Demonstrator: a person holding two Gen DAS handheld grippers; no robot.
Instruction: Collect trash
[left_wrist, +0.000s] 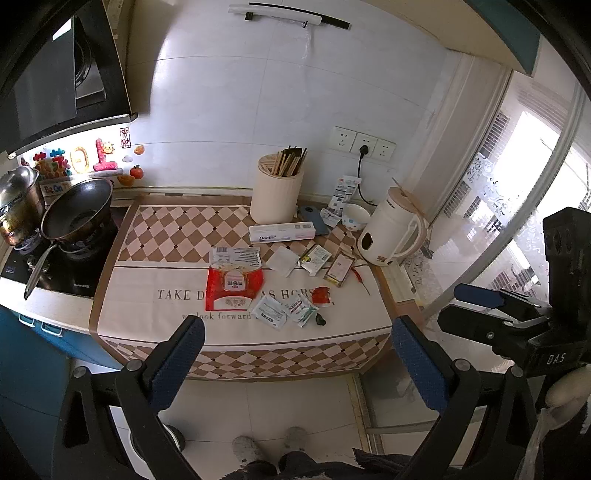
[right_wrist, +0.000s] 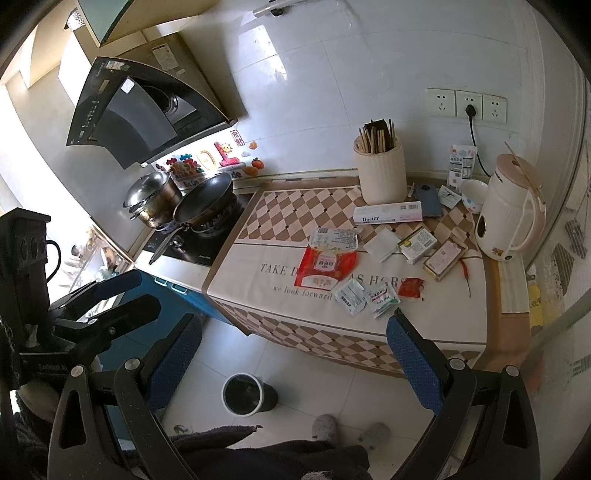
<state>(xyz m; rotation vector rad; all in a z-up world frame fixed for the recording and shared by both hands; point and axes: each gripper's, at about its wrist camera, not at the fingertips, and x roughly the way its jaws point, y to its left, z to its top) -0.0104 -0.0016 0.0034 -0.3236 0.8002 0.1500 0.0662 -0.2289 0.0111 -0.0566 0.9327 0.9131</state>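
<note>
Trash lies on the checked cloth (left_wrist: 166, 229) over the counter: a red wrapper (left_wrist: 234, 284) (right_wrist: 327, 266), two white sachets (left_wrist: 271, 314) (left_wrist: 301, 308), a small red packet (left_wrist: 320, 295) (right_wrist: 412, 287), a white paper square (left_wrist: 282, 260) and two small boxes (left_wrist: 316, 258) (left_wrist: 340, 267). A dark bin (right_wrist: 269, 397) stands on the floor below the counter's front edge. My left gripper (left_wrist: 299, 354) hovers open, short of the counter front. My right gripper (right_wrist: 295, 354) is open above the floor, to the right of the left one. Both hold nothing.
A white kettle (left_wrist: 391, 236), a bowl (left_wrist: 354, 218), a phone (left_wrist: 314, 221), a toothpaste box (left_wrist: 282, 232) and a chopstick holder (left_wrist: 277, 192) stand at the back right. A pan (left_wrist: 77, 210) and a pot (left_wrist: 18, 199) sit on the hob at left. Slippered feet (left_wrist: 245, 446) are below.
</note>
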